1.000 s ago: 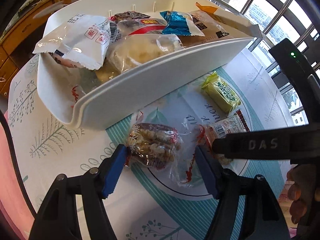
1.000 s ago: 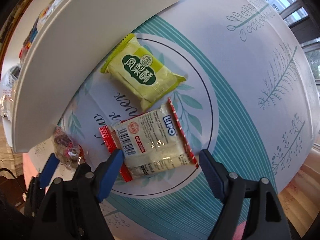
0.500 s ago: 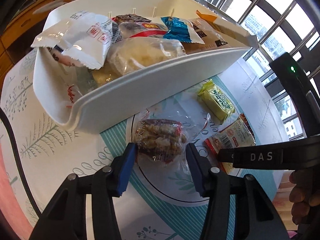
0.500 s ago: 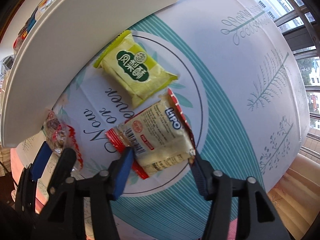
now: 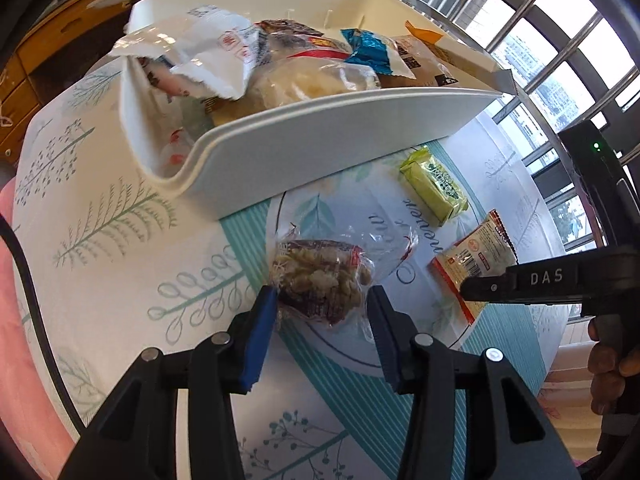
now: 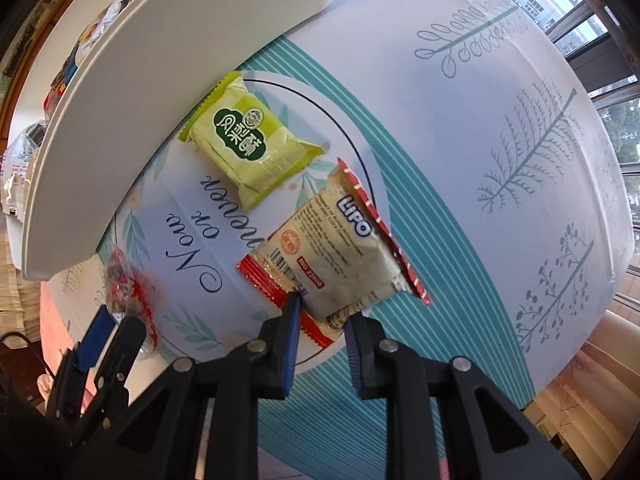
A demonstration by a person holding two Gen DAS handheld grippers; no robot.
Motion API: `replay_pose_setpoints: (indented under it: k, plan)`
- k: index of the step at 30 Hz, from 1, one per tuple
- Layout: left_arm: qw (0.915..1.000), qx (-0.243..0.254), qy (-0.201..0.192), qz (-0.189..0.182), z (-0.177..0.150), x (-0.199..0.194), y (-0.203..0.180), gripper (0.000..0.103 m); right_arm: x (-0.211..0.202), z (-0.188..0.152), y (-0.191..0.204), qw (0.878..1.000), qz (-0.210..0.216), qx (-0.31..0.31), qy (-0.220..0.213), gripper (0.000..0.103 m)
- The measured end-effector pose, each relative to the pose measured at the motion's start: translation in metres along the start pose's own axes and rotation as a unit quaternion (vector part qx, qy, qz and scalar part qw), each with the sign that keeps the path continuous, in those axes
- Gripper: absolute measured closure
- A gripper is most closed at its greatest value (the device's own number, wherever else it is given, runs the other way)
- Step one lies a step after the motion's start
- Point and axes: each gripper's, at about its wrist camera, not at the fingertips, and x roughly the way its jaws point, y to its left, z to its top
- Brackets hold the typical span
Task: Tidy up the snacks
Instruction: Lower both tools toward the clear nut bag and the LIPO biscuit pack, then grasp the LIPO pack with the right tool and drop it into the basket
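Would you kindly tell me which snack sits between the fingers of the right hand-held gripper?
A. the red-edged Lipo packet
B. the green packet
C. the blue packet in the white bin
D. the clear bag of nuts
A: in the right wrist view the closing right hand-held gripper pinches the near end of the Lipo packet, while the green packet lies apart, nearer the white bin.

You've got the bin (image 5: 320, 136) at the back of the table (image 5: 100, 208), packets piled inside. In front of it: pineapple cake packet (image 6: 248, 148) nearest its wall, Lipo packet (image 6: 340, 252) next, nut packet (image 5: 320, 280) off to the left.
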Motion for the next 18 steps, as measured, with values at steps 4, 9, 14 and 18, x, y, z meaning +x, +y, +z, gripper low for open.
replay_pose_setpoints:
  k: [4,9,14,18]
  plan:
    - [0.999,-0.043,0.001,0.007,-0.012,-0.011,0.009,0.058,-0.013,-0.012,-0.017,1.0,0.02,-0.011,0.012,0.083]
    - [0.9956,-0.09,-0.01,0.023,-0.018,-0.034,0.018,0.09,-0.035,-0.022,-0.011,0.997,0.04,-0.06,0.015,0.083]
    - [0.99,-0.131,-0.041,0.033,-0.014,-0.057,0.021,0.09,-0.062,-0.022,-0.002,0.99,0.06,-0.124,-0.002,0.083]
    - [0.9852,-0.16,-0.053,0.033,-0.016,-0.069,0.024,0.091,-0.091,-0.014,0.008,0.982,0.073,-0.169,-0.027,0.083]
